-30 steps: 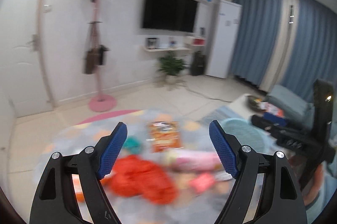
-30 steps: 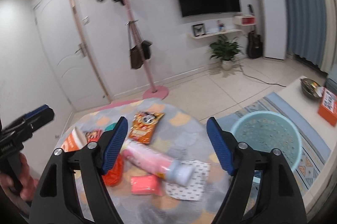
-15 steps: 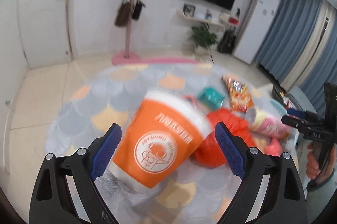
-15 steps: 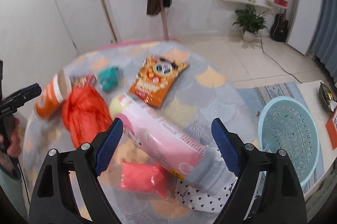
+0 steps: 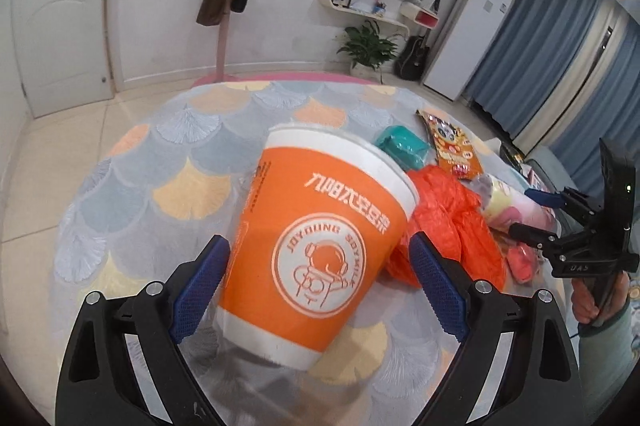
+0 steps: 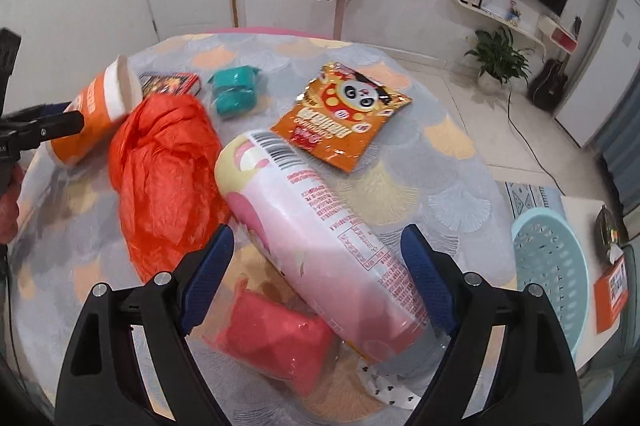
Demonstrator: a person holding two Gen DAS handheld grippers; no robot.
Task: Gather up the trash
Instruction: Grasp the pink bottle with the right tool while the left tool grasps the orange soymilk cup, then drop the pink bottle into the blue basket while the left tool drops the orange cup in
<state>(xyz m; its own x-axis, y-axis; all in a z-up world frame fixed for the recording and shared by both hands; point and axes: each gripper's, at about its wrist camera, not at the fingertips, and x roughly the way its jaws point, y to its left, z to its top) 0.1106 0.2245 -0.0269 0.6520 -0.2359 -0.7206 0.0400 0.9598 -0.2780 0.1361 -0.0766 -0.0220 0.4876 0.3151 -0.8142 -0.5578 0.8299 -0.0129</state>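
A: The left gripper (image 5: 316, 268) stood spread around the orange cup (image 5: 316, 238) lying tipped on the table (image 5: 168, 161), pads not yet pressing. It should have closed squarely on the cup's middle.

B: The right gripper (image 6: 318, 274) likewise straddled the pink bottle (image 6: 320, 226), unclamped. The cup read "JOYOUNG SOYMILK".

The orange cup (image 5: 316, 246) hides the tablecloth (image 5: 168, 161) behind it; its base is blurred. The orange plastic bag (image 6: 164, 169) covers part of the red packet (image 6: 170, 83), whose print is unreadable. The pink tube (image 6: 320, 238) overlaps the red pouch (image 6: 272, 338) and the dotted paper (image 6: 384, 386). The frame edge crops the blue basket (image 6: 548, 266).
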